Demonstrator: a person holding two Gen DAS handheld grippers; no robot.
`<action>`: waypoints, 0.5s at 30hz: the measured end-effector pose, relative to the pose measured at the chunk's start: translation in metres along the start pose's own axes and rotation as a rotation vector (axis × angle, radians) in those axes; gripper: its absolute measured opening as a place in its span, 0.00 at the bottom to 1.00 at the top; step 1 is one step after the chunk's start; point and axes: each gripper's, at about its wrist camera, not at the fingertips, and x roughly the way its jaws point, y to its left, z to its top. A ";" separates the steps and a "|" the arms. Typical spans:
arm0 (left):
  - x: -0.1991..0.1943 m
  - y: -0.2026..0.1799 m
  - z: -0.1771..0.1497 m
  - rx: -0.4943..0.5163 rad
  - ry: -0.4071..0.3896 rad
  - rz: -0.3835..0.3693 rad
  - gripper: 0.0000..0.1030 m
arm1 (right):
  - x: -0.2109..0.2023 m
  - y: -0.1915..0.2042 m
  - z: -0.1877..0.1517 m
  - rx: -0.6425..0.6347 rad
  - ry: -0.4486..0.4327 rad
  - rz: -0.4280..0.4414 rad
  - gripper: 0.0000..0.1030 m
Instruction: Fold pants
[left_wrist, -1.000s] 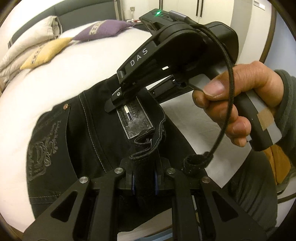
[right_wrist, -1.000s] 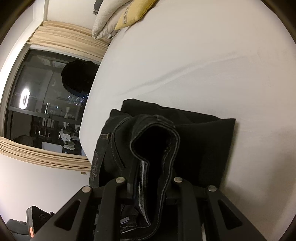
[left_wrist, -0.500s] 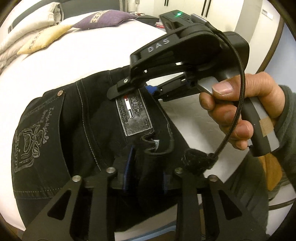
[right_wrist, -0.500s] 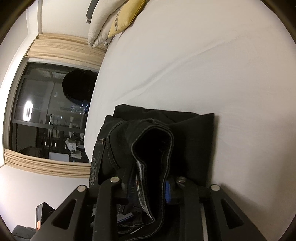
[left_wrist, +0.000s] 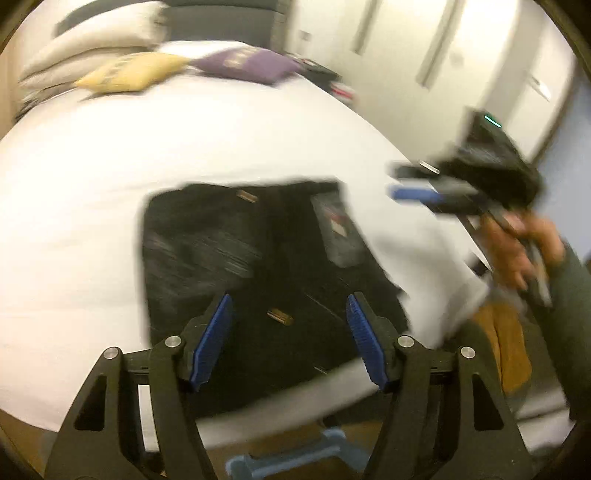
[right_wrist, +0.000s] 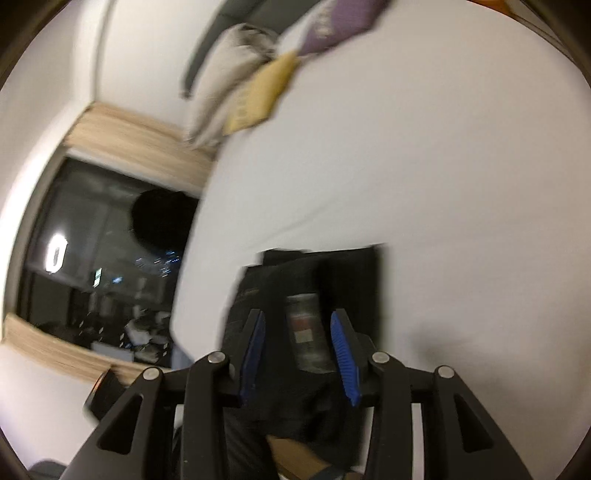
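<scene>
Black folded pants (left_wrist: 258, 258) lie flat on the white bed (left_wrist: 110, 155), with a grey label patch facing up. My left gripper (left_wrist: 288, 325) hovers above their near edge. Its jaws are opening, and the blue pads (left_wrist: 218, 332) stand apart with no cloth between them. My right gripper (left_wrist: 400, 181) is off to the right of the pants, held by a hand (left_wrist: 517, 243). In the right wrist view my right gripper (right_wrist: 299, 347) is over the pants (right_wrist: 347, 280). Its jaws are also opening, and the pads do not touch the cloth. Both views are blurred.
A yellow cushion (left_wrist: 129, 72), a purple cushion (left_wrist: 247, 66) and white pillows (left_wrist: 85, 40) lie at the head of the bed. A dark window (right_wrist: 92, 258) is left of the bed. The bed's near edge and a blue object (left_wrist: 295, 458) on the floor are below my left gripper.
Both grippers were shut on the pants' waistband. They have since opened, let go and drawn back and up, and the pants now lie flat on the bed.
</scene>
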 end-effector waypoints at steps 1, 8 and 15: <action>-0.002 0.009 0.005 -0.021 -0.015 0.008 0.61 | 0.008 0.014 -0.006 -0.020 0.008 0.038 0.40; 0.042 0.040 0.012 -0.046 0.018 0.041 0.61 | 0.095 0.008 -0.061 -0.007 0.156 -0.008 0.34; 0.042 0.045 0.006 -0.050 -0.011 0.035 0.62 | 0.058 -0.047 -0.083 0.084 0.053 -0.001 0.00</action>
